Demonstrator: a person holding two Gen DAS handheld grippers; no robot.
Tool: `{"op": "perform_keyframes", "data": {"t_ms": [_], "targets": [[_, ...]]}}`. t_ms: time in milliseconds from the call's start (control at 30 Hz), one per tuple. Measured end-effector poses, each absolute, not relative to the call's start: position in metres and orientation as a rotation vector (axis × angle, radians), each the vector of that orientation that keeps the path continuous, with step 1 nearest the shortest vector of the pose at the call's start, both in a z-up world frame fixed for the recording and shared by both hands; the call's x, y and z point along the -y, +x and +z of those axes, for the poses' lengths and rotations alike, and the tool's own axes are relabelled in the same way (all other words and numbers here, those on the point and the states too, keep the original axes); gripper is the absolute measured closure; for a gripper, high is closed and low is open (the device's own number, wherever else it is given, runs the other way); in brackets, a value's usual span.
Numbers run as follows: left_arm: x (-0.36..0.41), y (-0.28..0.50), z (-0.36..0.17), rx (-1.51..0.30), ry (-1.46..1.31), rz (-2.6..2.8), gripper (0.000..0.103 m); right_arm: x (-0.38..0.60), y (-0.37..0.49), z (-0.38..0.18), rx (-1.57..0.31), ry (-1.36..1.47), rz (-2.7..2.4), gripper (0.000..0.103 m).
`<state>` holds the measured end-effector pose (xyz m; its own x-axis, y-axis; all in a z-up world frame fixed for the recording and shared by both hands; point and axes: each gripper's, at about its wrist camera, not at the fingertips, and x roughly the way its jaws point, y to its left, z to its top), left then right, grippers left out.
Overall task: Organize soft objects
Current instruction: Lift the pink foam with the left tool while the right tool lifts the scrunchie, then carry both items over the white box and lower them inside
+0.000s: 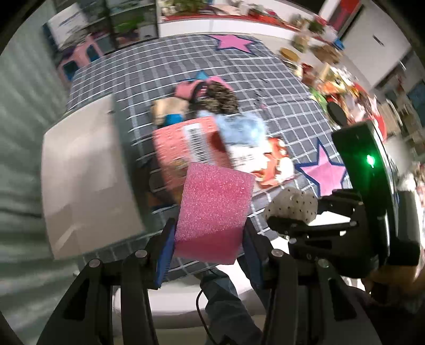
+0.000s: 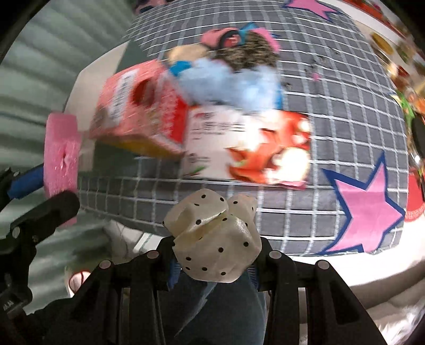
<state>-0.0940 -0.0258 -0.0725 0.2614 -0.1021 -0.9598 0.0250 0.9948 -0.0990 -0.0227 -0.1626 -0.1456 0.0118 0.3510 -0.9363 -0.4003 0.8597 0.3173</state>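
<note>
both hands are mid-carry: the left gripper pinches a pink sponge, the right gripper clamps a dotted cream scrunchie, both above the table's near edge. next, i'd guess, dropping them into the beige box.

Round table draped in a grey grid cloth with pink stars, pale green ribbed floor, white counter behind topped with potted plants, pink stools nearby, cluttered shelves to one side
</note>
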Motion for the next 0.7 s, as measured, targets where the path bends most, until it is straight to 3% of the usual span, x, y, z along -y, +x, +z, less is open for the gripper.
{"op": "perform_keyframes", "data": {"t_ms": [700], "targets": [[-0.124,-0.153,-0.082,-1.213,-0.313,0.426,0.051,0.035,-0.06,-0.099,-1.329,-0.32,0.865,0.061]]}}
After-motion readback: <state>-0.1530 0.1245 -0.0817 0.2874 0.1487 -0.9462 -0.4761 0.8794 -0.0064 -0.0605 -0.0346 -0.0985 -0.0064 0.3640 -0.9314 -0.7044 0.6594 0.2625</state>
